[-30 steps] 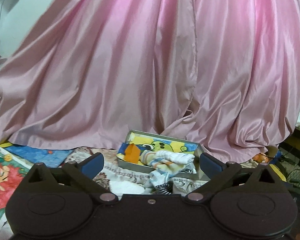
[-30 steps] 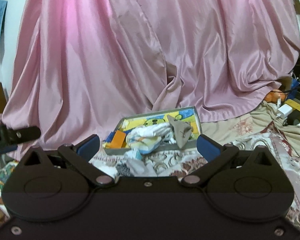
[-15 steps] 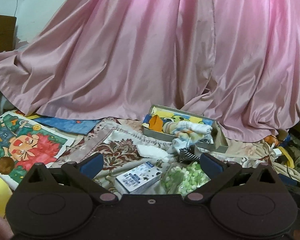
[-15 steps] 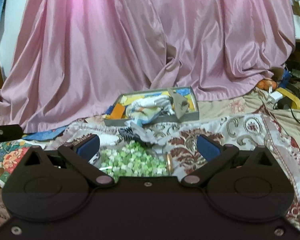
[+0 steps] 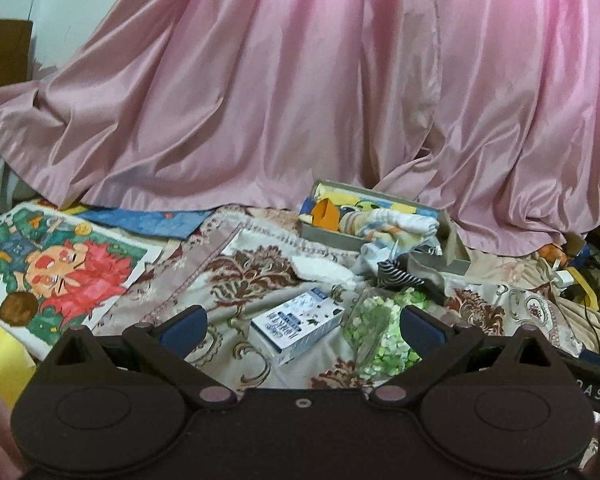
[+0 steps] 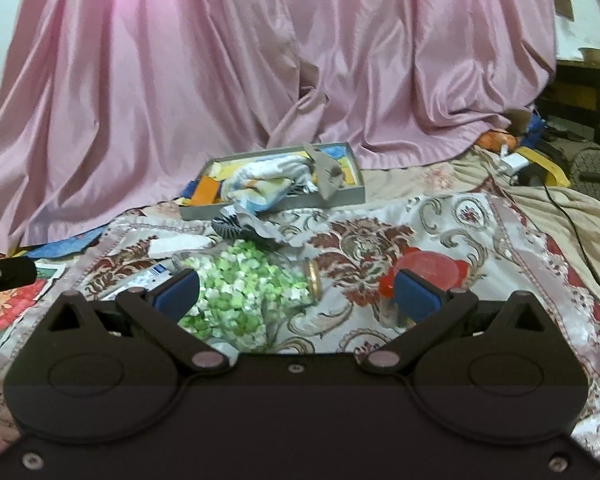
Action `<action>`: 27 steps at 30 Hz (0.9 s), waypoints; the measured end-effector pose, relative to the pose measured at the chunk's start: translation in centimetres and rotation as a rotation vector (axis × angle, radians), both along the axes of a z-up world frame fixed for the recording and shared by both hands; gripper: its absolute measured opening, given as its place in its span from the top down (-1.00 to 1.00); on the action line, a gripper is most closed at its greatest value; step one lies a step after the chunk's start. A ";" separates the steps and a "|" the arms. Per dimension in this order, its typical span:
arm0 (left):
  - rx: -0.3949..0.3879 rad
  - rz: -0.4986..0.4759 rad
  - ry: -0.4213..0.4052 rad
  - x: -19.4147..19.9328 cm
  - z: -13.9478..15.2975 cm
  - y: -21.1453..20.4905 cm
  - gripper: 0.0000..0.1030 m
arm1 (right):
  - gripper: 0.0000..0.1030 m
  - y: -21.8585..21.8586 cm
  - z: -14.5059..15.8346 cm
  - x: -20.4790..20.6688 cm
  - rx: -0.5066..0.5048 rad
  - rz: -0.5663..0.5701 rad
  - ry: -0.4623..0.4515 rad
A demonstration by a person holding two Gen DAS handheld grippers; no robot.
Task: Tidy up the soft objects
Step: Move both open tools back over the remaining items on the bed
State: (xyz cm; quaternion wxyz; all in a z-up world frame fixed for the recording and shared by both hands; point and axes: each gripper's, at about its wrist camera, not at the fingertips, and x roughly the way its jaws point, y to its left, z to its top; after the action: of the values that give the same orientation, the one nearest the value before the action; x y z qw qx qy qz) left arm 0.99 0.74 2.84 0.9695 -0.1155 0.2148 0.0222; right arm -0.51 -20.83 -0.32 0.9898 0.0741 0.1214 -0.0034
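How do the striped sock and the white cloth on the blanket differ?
The striped sock is black-and-white banded and bunched right in front of the grey tray; the white cloth is plain, flatter, and lies left of the sock. Both rest loose on the patterned blanket, outside the tray.

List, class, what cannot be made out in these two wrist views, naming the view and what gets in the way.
- Floor of the shallow grey cardboard tray, right view: covered by the crumpled striped cloths.
- Print on the small white-and-blue carton, left view: too small to read.
- Base of the clear glass jar of green and white pieces, right view: hidden behind the left pad of the right tongs.
- Red plastic lid: partly behind the other pad.
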 end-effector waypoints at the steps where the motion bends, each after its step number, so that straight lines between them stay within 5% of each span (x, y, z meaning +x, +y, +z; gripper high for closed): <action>1: -0.008 0.001 0.005 0.0 -0.1 0.1 -0.98 | -0.99 -0.1 0.0 0.1 -0.001 -0.006 0.008; 27: -0.014 0.067 0.100 2.3 -2.6 1.3 -0.98 | -0.99 0.0 -1.1 1.9 -0.081 0.024 0.081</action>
State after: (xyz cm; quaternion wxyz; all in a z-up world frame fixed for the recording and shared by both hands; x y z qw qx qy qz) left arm 3.29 2.07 0.20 0.9555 -0.1282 0.2590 0.0591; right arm 1.38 -20.85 -1.42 0.9863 0.0322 0.1619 0.0007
